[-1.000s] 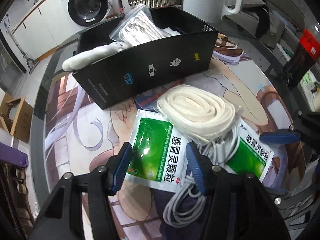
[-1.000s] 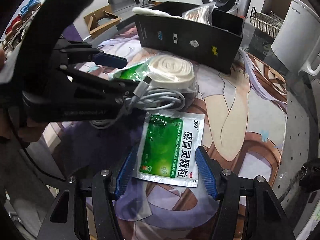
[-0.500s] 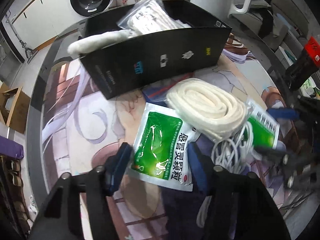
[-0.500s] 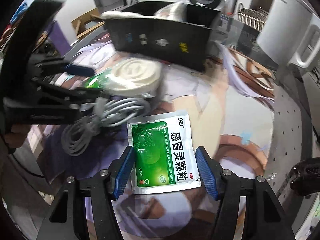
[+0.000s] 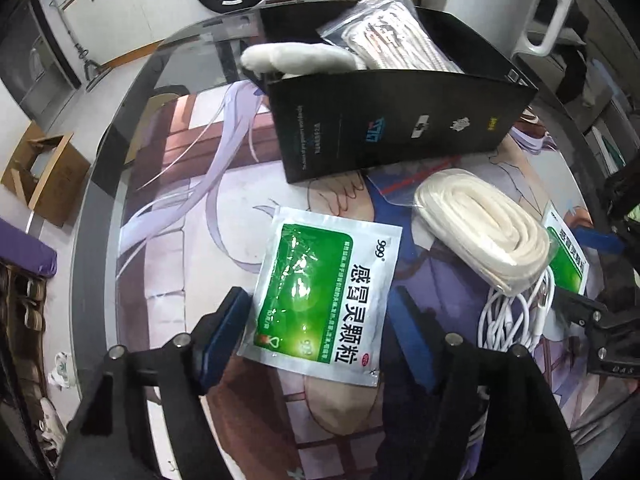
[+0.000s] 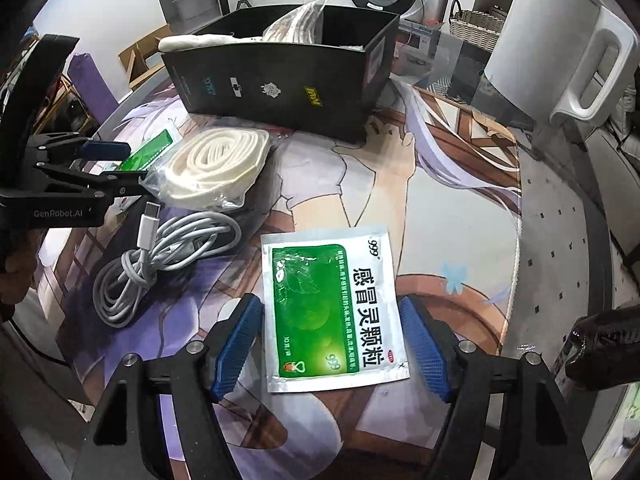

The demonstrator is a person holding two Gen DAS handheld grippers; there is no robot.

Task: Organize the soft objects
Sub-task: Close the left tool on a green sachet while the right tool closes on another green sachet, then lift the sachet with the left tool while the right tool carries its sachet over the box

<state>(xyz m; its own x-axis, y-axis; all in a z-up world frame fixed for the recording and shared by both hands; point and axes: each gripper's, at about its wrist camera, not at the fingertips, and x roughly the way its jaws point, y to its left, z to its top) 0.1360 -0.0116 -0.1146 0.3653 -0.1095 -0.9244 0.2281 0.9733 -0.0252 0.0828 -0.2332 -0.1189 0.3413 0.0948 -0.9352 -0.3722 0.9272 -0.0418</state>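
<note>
Each hand-held gripper, left [image 5: 316, 332] and right [image 6: 330, 344], has just been opening over its own green packet [image 5: 320, 292] [image 6: 334, 312] flat on the desk [image 6: 560, 240], gripping nothing. Next I'd guess: pinch, lift, drop into the black box [image 6: 280, 76].

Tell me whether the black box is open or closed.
Open. The black box has no lid on top, and a white soft roll and a clear bag stick out above its rim.
</note>
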